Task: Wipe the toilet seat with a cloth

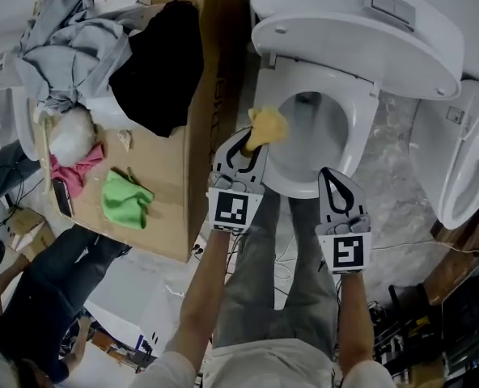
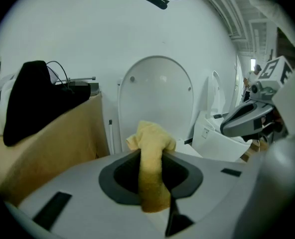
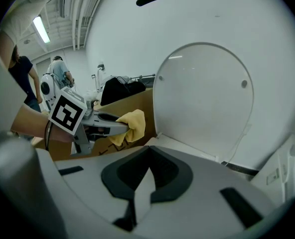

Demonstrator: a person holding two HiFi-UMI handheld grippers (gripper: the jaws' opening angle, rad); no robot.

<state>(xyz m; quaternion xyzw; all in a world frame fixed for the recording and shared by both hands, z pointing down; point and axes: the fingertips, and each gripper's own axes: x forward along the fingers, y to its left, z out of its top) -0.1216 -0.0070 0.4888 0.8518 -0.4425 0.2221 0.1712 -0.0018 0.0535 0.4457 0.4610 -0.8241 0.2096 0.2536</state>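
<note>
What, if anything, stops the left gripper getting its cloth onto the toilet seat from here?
Likely nothing, so yes. The left gripper holds the yellow cloth right at the toilet seat's left rim, the lid is up, nothing lies between.

Green cloth (image 1: 125, 198) on cardboard box (image 1: 175, 192)

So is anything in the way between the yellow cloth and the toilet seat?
Nothing I can see. The lid is up, the toilet seat is bare, and the yellow cloth, pinched in the left gripper, is right over the seat's left edge. The right gripper is shut and empty, off by the front edge.
</note>
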